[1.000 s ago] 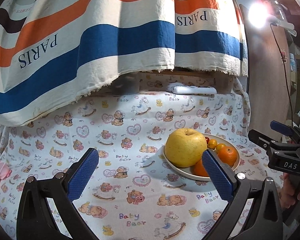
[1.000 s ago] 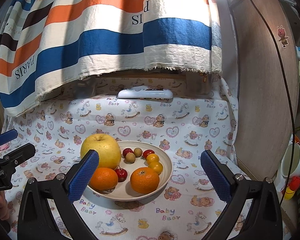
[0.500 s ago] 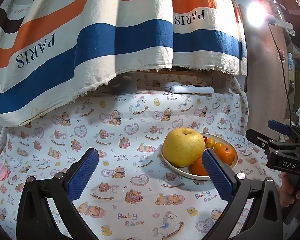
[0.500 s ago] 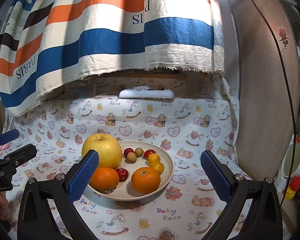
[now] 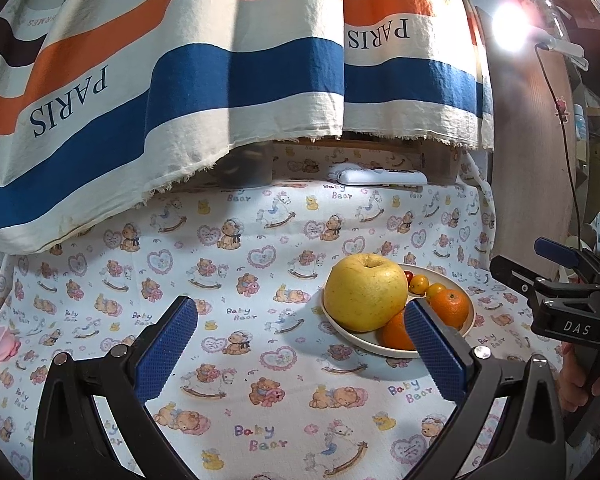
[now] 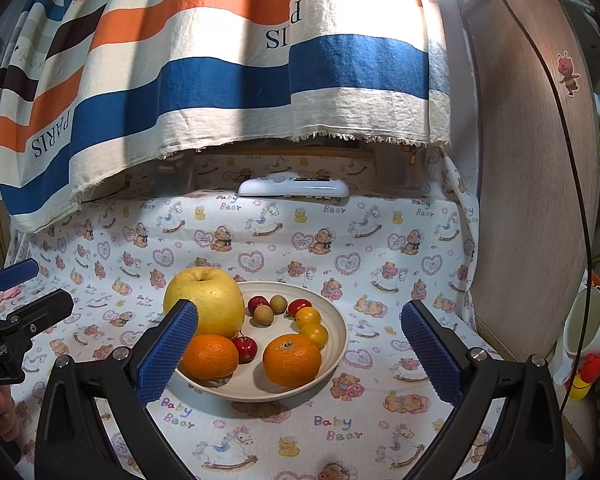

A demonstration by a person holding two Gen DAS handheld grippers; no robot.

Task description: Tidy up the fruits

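On a bench (image 6: 380, 248) draped in a teddy-bear print cloth, a cream plate (image 6: 336, 354) holds a large yellow apple (image 6: 208, 300), two oranges (image 6: 292, 359), small red and yellow tomatoes (image 6: 308, 317) and two brown longans (image 6: 263, 315). Both the left claw (image 5: 300, 344) and the right claw (image 6: 298, 354) hover with blue pads spread wide, gripping nothing, the plate between the right one's fingers. A white remote (image 6: 294, 189) lies at the bench's far edge beneath a striped hanging cloth (image 6: 220, 80).

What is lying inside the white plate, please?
The plate holds a big yellow apple, two oranges, small red, yellow and brown fruits. Anything behind the apple is hidden.
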